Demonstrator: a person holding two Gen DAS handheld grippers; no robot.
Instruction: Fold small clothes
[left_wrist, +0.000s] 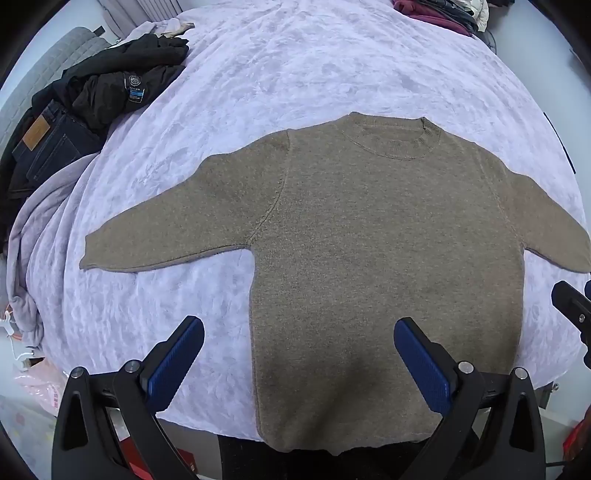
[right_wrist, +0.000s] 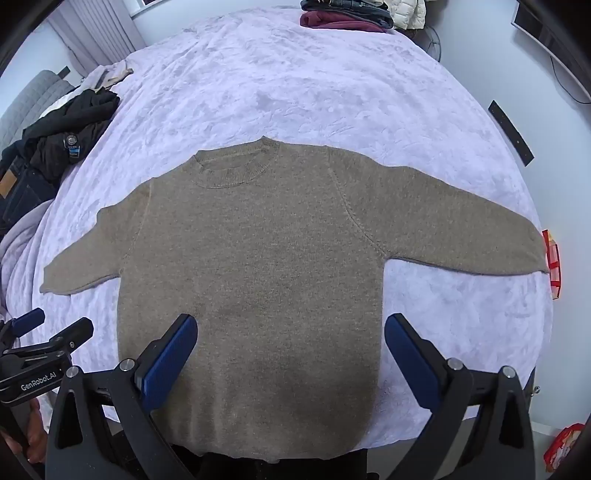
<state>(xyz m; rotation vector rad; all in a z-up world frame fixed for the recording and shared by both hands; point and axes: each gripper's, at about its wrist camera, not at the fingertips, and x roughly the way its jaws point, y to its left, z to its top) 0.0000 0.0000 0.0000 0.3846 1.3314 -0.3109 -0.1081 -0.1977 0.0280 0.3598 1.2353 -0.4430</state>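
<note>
Looks like you haven't started the fold yet: the sweater (left_wrist: 369, 236) lies flat on the bed (left_wrist: 258, 92), neck away from you, both sleeves spread out, hem at the near edge. Your left gripper (left_wrist: 299, 354) and right gripper (right_wrist: 291, 350) both hover over the hem, jaws spread wide, holding nothing. I'd go for a sleeve first, pinch the cuff and bring it across the body. The dark clothes pile (left_wrist: 92, 99) at far left sits well clear, so nothing blocks you.
</note>
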